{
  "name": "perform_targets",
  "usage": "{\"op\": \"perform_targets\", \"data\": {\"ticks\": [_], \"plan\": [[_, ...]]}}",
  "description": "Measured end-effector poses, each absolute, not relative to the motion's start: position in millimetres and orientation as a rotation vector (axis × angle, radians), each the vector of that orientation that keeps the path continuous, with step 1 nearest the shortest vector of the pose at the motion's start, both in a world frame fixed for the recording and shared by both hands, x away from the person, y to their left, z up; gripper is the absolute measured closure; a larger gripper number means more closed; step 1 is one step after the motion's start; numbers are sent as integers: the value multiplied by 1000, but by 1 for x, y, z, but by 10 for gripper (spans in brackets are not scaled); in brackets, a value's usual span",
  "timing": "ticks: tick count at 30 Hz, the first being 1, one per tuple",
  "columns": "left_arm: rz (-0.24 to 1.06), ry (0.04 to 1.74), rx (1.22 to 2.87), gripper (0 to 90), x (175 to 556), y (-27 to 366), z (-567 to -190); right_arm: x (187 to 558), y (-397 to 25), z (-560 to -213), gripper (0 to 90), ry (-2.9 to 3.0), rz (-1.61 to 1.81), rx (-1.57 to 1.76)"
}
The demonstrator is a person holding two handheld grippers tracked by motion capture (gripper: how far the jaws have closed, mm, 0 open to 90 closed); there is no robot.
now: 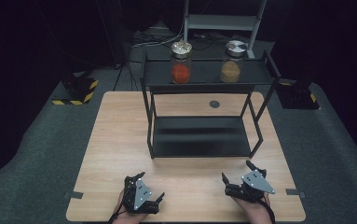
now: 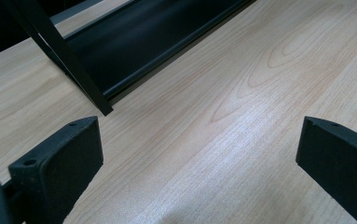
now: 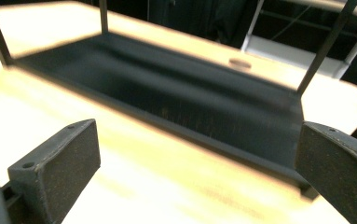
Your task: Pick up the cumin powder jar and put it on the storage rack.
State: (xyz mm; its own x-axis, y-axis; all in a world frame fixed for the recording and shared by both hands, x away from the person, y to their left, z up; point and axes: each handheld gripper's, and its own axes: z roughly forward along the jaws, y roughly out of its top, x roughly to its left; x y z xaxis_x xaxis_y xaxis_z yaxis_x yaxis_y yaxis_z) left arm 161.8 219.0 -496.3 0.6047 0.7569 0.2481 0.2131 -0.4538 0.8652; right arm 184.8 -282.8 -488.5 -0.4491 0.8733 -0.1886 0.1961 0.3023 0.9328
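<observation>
- Dark room around a pale wooden surface (image 1: 120,140) standing on grey carpet.
- Black two-tier rack (image 1: 204,140) sits at the middle of the surface, nearest the claws; its lower shelf is bare.
- On the top shelf: a jar of red powder (image 1: 181,63) to the left, a jar of tan powder (image 1: 232,61) to the right, well apart, both with metal lids.
- Left claw (image 1: 147,195) rests at the near edge, jaws wide, holding nothing.
- Right claw (image 1: 236,175) sits near the rack's front right corner, jaws wide, holding nothing.
</observation>
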Motion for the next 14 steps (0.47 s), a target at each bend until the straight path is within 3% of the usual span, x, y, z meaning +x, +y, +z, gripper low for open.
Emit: {"op": "perform_targets", "data": {"ticks": [14], "plan": [[808, 782, 1976, 7, 161, 218, -496, 182, -282, -496, 0, 1918, 1067, 942]]}}
